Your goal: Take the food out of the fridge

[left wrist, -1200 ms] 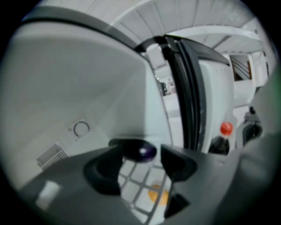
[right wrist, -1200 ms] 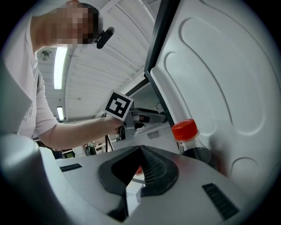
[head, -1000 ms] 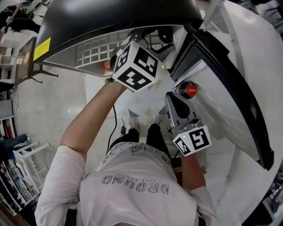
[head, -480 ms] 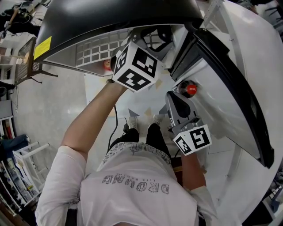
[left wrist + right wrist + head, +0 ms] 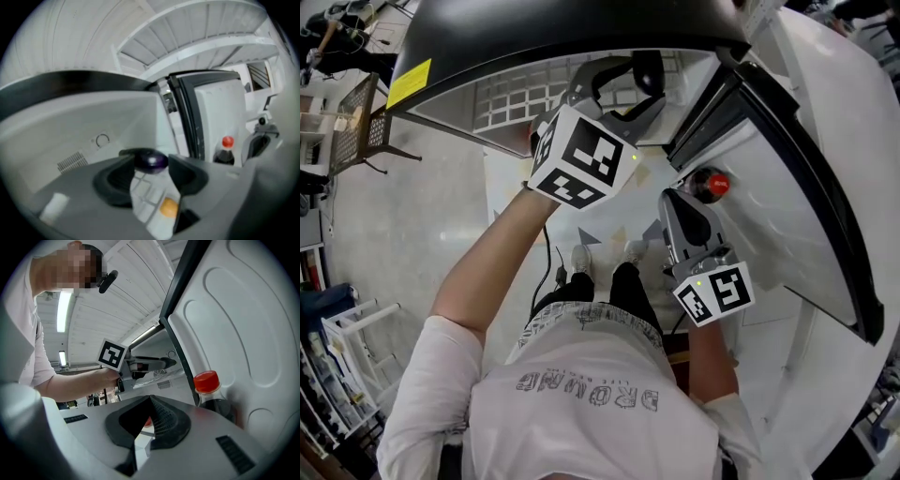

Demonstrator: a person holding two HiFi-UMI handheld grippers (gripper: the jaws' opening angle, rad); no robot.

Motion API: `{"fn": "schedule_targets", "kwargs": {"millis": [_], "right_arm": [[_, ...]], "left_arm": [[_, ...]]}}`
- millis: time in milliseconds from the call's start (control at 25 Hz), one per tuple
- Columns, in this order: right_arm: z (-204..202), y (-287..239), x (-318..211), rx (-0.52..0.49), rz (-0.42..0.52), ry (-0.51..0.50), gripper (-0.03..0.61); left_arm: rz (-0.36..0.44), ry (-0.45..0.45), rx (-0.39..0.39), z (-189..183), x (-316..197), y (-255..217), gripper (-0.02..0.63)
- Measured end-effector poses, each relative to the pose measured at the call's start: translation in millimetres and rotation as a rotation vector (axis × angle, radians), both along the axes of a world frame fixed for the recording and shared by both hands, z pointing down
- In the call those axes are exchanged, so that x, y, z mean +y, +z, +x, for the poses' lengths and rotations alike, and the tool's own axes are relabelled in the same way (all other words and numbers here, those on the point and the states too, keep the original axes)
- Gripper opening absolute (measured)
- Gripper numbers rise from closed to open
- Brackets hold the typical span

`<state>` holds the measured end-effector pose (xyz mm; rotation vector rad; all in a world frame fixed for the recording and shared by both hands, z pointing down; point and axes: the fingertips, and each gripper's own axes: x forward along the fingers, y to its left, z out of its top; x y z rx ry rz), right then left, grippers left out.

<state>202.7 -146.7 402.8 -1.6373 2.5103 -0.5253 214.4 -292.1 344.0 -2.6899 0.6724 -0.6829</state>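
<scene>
A dark purple, eggplant-like food sits between the tips of my left gripper. Its jaws are closing and both pads touch the food. In the head view the left gripper reaches into the open fridge above the white wire shelf. An orange round food lies lower on that shelf. My right gripper is shut with nothing in it. It hangs beside the fridge door, close to a cola bottle with a red cap.
The black fridge top overhangs the left gripper. The cola bottle stands in the open door's shelf at the right. A person's feet stand on the pale floor, and a cable runs there. Racks stand at the far left.
The left gripper has lifted and shifted slightly, its marker cube now larger in the head view. Right gripper has kept still.
</scene>
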Motion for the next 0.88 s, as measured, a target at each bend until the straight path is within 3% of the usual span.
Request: {"fn": "schedule_targets", "kwargs": {"millis": [880], "right_arm": [[-66, -23, 5, 0.138, 0.013, 0.004, -0.006]], "left_arm": [[-0.042, -0.056, 0.224, -143, 46, -29, 0.229]]}}
